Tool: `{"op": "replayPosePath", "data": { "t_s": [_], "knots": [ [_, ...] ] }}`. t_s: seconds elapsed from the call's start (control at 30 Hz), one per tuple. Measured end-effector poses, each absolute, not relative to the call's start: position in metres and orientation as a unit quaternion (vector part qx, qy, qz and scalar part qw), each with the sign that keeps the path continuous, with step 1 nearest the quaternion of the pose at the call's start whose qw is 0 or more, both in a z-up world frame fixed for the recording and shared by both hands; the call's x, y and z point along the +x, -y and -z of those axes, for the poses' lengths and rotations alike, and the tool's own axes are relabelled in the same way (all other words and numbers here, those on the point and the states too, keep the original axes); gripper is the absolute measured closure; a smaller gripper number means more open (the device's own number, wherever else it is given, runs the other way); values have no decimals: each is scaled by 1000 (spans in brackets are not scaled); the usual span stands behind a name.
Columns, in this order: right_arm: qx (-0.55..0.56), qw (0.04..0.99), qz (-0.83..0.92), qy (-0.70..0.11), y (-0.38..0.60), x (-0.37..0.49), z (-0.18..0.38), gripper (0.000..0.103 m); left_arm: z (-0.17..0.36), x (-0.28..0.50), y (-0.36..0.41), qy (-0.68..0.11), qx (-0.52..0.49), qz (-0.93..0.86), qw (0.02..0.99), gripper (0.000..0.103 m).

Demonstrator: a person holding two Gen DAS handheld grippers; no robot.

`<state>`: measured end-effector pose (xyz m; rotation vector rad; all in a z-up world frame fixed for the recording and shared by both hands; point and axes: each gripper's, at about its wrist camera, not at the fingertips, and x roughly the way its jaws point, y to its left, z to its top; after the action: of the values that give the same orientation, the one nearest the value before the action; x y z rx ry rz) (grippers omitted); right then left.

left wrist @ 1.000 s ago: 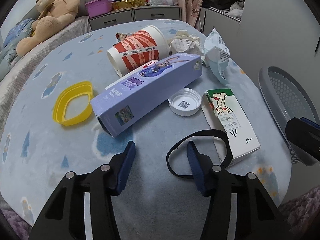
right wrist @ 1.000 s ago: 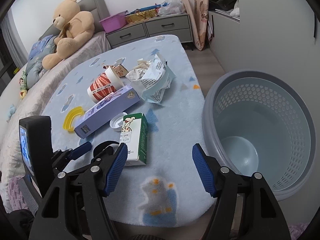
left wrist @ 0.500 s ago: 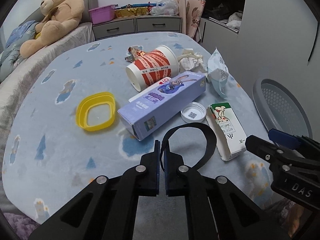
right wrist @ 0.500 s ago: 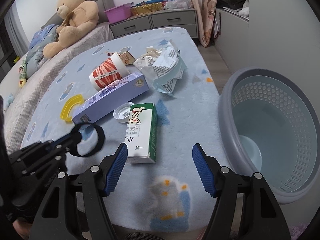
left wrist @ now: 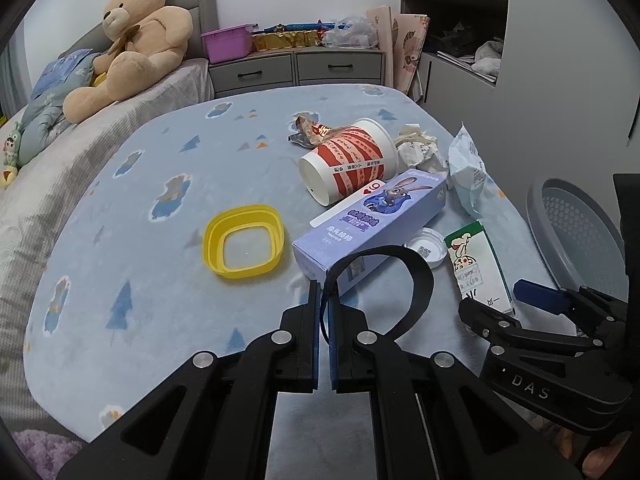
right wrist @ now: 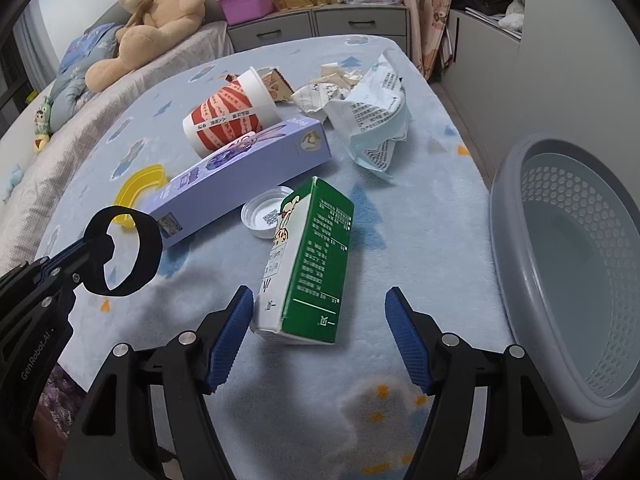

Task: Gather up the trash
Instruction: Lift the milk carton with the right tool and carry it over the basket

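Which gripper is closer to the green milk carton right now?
Right. The right gripper is open with the green milk carton's near end between its fingers, not yet gripped. The left gripper is off to the carton's left, shut on a black band.

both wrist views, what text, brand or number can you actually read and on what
"DAS" on the right gripper body, left wrist view.
"GenRobot.AI" on the left gripper body, right wrist view.
"6" with a red heart on the purple rabbit carton.
Chinese print on the green milk carton, red striped paper cup and crumpled wrapper: too small to read.
QR code in the white lid: not legible.
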<state>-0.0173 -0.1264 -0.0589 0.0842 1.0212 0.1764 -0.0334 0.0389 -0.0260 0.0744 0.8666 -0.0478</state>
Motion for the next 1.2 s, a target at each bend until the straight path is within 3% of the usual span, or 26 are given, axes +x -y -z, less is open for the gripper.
{"op": "replayPosePath", "data": {
  "t_s": [0.2,0.27,0.33,0.4,0.83,1.2],
  "knots": [
    [63,861,-92,-496,126,-11,64,41,27,-34,-38,-421,38,23,906,99],
    [69,861,-95,-495,127,-10,63,48,27,-35,-37,-421,39,24,906,99],
    [73,860,-104,-495,126,-12,62,65,27,-35,-37,-420,39,24,906,99],
    [74,859,-108,-495,126,-13,61,70,27,-36,-37,-420,39,24,906,99],
    [90,870,-108,-472,147,-31,43,72,27,-37,-22,-422,43,41,905,99],
    [107,890,-64,-438,199,-51,19,72,8,-32,33,-404,60,91,908,99]
  ]
}}
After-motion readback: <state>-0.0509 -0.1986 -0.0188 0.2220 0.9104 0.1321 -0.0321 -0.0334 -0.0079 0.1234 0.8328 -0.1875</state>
